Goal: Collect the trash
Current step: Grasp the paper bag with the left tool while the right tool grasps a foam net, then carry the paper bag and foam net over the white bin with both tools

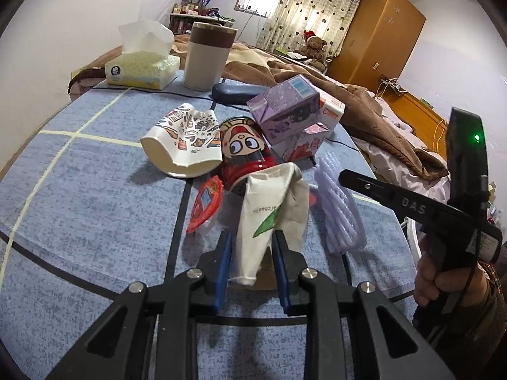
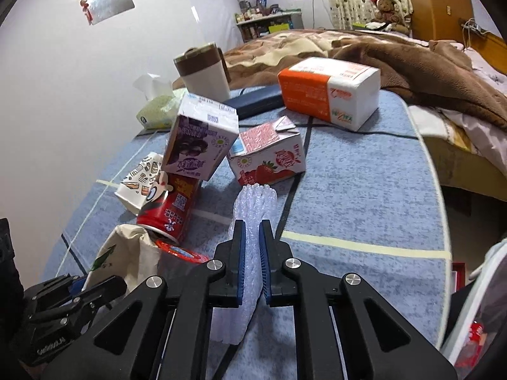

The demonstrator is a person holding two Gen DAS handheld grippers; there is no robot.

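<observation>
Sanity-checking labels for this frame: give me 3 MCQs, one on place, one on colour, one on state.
1. Where is the purple carton?
A. leaning on the red can
B. flat on the bed
C. inside the mug

2. What colour is the tablecloth?
A. green
B. blue
C. black

3. What does the right gripper hold?
A. nothing
B. the paper cup
C. the bubble wrap

Answers:
1 A: the carton's lower edge rests on the can's top.
2 B: the cloth is blue with pale and dark lines.
3 C: the blue pads pinch the bubble wrap; the left gripper grips the paper bag.
</observation>
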